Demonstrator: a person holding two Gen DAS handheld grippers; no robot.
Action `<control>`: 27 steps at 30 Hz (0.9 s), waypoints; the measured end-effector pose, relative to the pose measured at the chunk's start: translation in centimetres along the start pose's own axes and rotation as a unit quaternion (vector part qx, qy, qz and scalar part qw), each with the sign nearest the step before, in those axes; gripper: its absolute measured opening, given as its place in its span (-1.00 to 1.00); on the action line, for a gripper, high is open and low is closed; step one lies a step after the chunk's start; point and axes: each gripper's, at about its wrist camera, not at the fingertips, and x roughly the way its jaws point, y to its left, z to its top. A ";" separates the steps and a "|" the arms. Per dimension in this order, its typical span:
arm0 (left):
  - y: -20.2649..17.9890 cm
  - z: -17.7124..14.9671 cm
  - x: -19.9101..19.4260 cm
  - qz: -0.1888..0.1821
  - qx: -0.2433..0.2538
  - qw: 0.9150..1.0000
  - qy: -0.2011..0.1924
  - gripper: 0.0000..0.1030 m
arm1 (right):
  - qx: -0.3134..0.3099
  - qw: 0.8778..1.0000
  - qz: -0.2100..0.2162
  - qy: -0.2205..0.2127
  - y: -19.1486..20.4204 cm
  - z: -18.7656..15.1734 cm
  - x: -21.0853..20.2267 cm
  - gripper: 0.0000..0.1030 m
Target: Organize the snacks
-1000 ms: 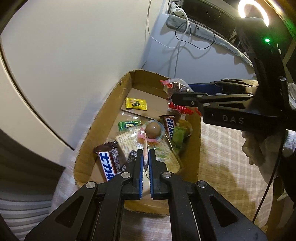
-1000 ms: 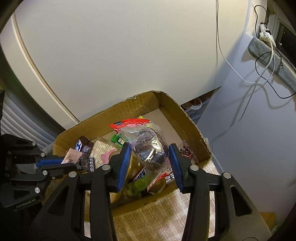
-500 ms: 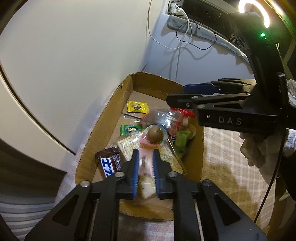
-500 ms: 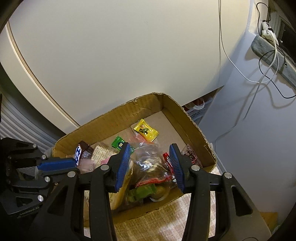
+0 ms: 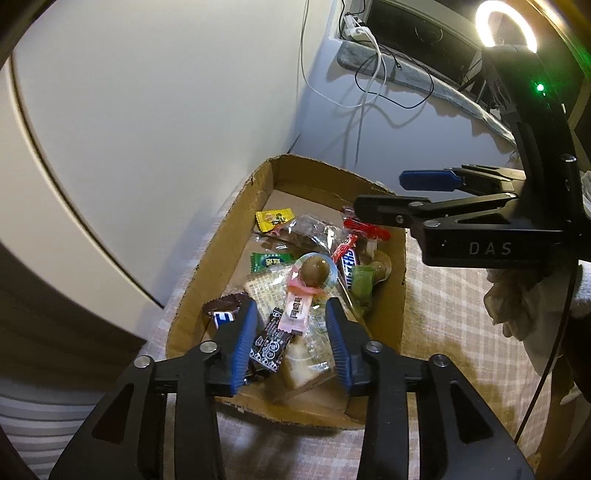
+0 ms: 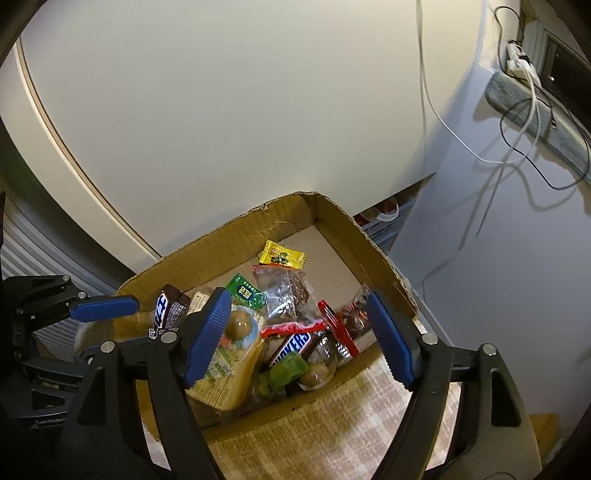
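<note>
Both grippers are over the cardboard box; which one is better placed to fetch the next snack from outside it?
Cannot tell: left gripper and right gripper both hang open over the cardboard box, and no loose snack shows outside.

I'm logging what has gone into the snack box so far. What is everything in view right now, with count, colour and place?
cardboard box: 1, brown, on the checked cloth.
yellow candy: 1, yellow, toward the box's far end.
green candy: 1, green, near the yellow candy.
clear bag: 1, clear with dark contents, mid-box.
Snickers bar: 1, brown, blue lettering, near end.
pink packet: 1, pink, between the left fingers.
cables: several, white and black, on the wall.
ring light: 1, lit, top right in the left view.
left gripper: 1, black with blue pads, open above the box; jaws just opening.
right gripper: 1, same colours, open, holding nothing; jaws just opening.
</note>
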 end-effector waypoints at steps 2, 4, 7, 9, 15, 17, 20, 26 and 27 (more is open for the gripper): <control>-0.1 -0.1 -0.5 0.001 -0.001 1.000 -0.003 -0.24 | 0.009 1.000 -0.005 -0.001 -0.2 -0.4 -0.5 0.52; -0.2 -0.3 -1.0 0.003 -0.002 1.000 -0.008 -0.21 | 0.015 1.000 -0.013 -0.007 -0.3 -0.8 -1.2 0.52; -0.5 -0.4 -1.8 0.007 -0.002 1.000 -0.017 -0.07 | 0.031 0.999 -0.020 -0.023 -0.4 -1.6 -2.7 0.52; -0.7 -0.6 -2.5 0.010 -0.001 1.000 -0.023 -0.05 | 0.038 0.999 -0.021 -0.034 -0.5 -2.1 -3.5 0.52; -1.2 -0.9 -4.3 0.023 0.000 0.999 -0.040 0.11 | 0.072 0.996 -0.026 -0.055 -0.9 -3.8 -6.3 0.52; -1.4 -1.0 -4.9 0.027 0.001 0.999 -0.046 0.16 | 0.087 0.994 -0.032 -0.062 -1.0 -4.6 -7.4 0.52; -1.8 -1.2 -5.7 0.034 0.002 0.998 -0.054 0.26 | 0.116 0.990 -0.036 -0.073 -1.4 -5.8 -8.9 0.55; -2.4 -2.1 -7.0 0.051 -0.003 0.997 -0.065 0.29 | 0.133 0.984 -0.074 -0.095 -1.0 -8.5 -11.6 0.73; -2.5 -2.3 -7.2 0.052 -0.006 0.996 -0.066 0.29 | 0.130 0.984 -0.080 -0.097 -0.8 -8.9 -11.9 0.73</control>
